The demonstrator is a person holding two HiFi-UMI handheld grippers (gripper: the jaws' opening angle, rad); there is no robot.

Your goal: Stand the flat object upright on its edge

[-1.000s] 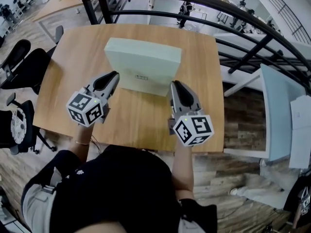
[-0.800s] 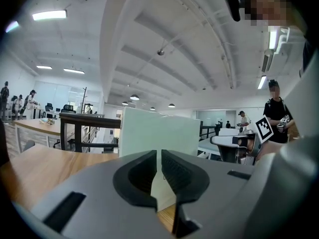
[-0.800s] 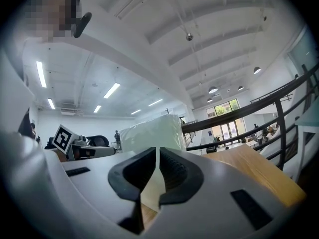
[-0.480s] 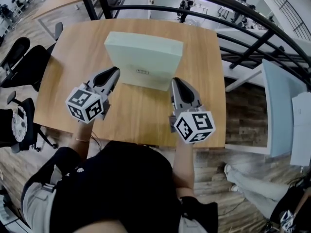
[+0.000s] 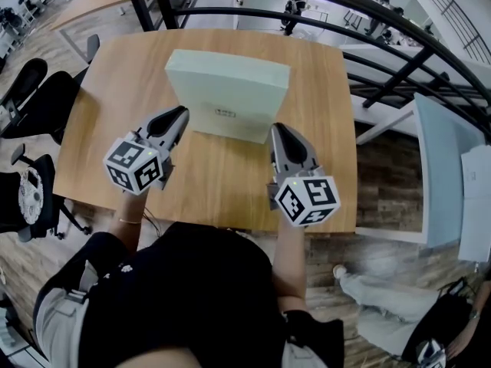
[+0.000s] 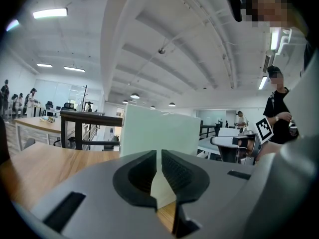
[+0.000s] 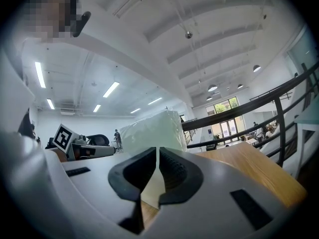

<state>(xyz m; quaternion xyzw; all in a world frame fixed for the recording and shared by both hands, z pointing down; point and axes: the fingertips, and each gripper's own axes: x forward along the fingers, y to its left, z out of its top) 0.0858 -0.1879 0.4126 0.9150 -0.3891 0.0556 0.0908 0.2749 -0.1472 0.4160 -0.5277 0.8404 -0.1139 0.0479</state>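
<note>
A pale green flat box (image 5: 227, 81) stands on the wooden table (image 5: 107, 90), its labelled face turned to me. My left gripper (image 5: 182, 116) hovers at the box's near left corner, jaws shut with nothing between them. At the near right corner my right gripper (image 5: 276, 131) is likewise shut and empty. In the left gripper view the box (image 6: 159, 131) rises as a tall panel just past the closed left gripper (image 6: 159, 156). The right gripper view has the box (image 7: 152, 128) close behind the closed right gripper (image 7: 158, 153). Neither gripper visibly touches the box.
A black railing (image 5: 307, 6) curves behind the table's far edge. Black office chairs (image 5: 31, 98) stand to the left, and white furniture (image 5: 437, 167) to the right on the wood floor. The table's near edge lies right under my hands.
Box and both grippers keep their places. A person on the floor at the lower right has moved on.
</note>
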